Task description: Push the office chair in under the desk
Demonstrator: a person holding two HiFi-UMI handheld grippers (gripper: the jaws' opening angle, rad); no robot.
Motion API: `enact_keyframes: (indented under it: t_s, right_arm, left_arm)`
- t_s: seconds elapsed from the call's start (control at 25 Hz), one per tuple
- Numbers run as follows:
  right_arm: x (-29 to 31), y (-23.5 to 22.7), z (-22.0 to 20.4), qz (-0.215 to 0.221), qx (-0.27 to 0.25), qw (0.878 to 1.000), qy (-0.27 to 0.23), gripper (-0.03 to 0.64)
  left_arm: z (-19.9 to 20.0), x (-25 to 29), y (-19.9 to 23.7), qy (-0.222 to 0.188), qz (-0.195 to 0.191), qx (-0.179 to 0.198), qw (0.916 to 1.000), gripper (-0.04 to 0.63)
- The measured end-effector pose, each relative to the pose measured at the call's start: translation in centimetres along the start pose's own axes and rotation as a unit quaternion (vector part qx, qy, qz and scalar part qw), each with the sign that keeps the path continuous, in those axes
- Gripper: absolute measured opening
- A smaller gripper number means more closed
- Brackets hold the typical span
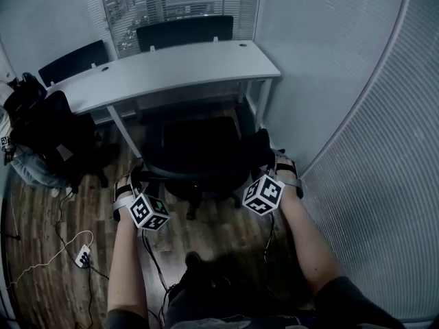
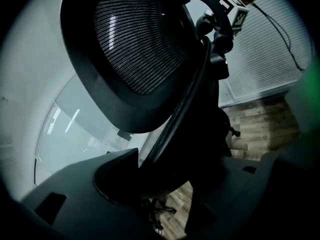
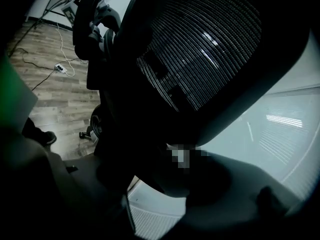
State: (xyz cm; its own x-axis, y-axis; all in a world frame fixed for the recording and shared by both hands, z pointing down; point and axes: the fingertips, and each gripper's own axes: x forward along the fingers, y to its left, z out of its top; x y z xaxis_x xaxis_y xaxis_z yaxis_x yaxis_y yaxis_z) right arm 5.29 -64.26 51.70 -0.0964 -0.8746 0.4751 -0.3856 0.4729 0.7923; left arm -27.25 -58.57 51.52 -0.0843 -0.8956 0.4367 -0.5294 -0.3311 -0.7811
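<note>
Task item: the office chair (image 1: pixel 199 153) stands on the near side of the bench (image 1: pixel 171 67), in front of the bench's right half. Its back faces away from the bench, and its front reaches about to the bench's near edge. How far it goes under the bench cannot be made out.
Left tongs (image 1: pixel 134 184): clenched on the left edge of the chair's back frame, on the side away from the bench. In the left gripper view the dark frame fills the gap between the jaws.
Right tongs (image 1: pixel 274 166): clenched on the right edge of the same frame, level with the left tongs. In the right gripper view the mesh back rises above the jaws.
Marker cubes: the left cube (image 1: pixel 149 211) and the right cube (image 1: pixel 263 195) sit behind the tongs, farther from the bench.
Second chair (image 1: pixel 55 125): dark, near the bench's left end, well apart from the task chair.
Far chairs: two dark backs (image 1: pixel 185 29) show beyond the bench's far edge.
Floor (image 1: pixel 219 232): wood planks. A white power strip (image 1: pixel 83 256) with trailing cables lies well in front of the bench's left end.
</note>
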Motion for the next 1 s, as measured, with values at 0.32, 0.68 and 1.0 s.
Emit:
enact_keyframes:
  t_s: [0.32, 0.68, 1.0]
  right_arm:
    - [4.9, -1.7, 1.3, -0.009, -0.005, 1.0, 0.015, 0.304]
    - [10.4, -3.7, 3.3, -0.005, -0.007, 1.0, 0.023, 0.302]
    - [16.8, -7.1, 5.7, -0.006, -0.013, 0.999, 0.034, 0.296]
  left_arm:
    - [0.6, 5.4, 2.2, -0.024, 0.002, 0.004, 0.9997, 0.282]
    - [0.9, 11.7, 5.2, -0.018, -0.016, 0.012, 0.9996, 0.282]
    - [2.1, 18.6, 8.9, -0.033, -0.024, 0.015, 0.999, 0.282]
